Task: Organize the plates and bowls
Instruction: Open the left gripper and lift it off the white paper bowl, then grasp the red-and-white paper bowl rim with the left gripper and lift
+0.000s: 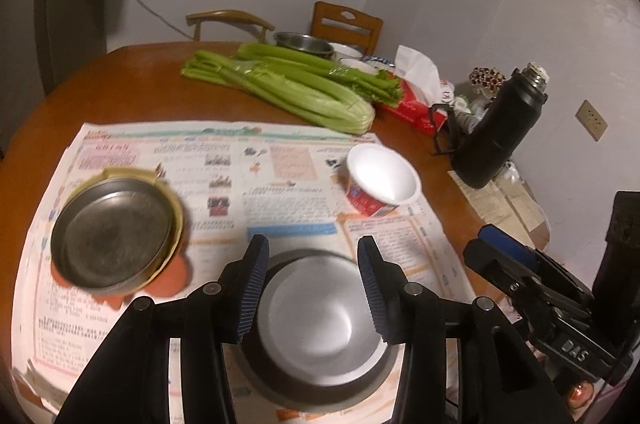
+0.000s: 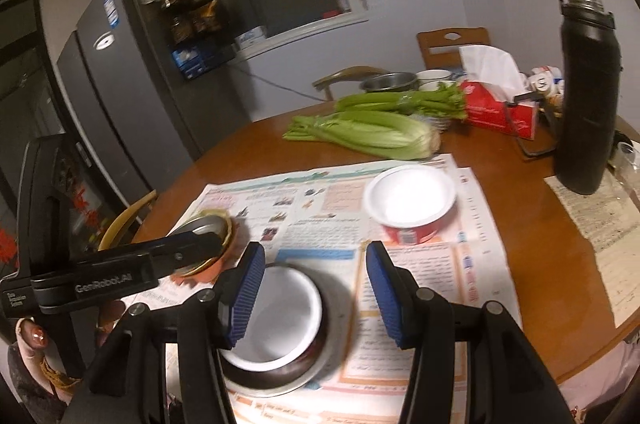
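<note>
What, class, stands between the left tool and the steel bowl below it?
Nothing visible does. The left tool is open, its fingers either side of the steel bowl, with only air between. The paper cup and metal plate sit apart on the newspaper.

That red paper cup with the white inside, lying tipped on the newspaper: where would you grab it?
Probably by the rim of the red paper cup, one finger of the tool inside the white mouth and one outside. It stands tilted with its mouth open upward, so come from above on the near side; the right tool, open, looks closest.
</note>
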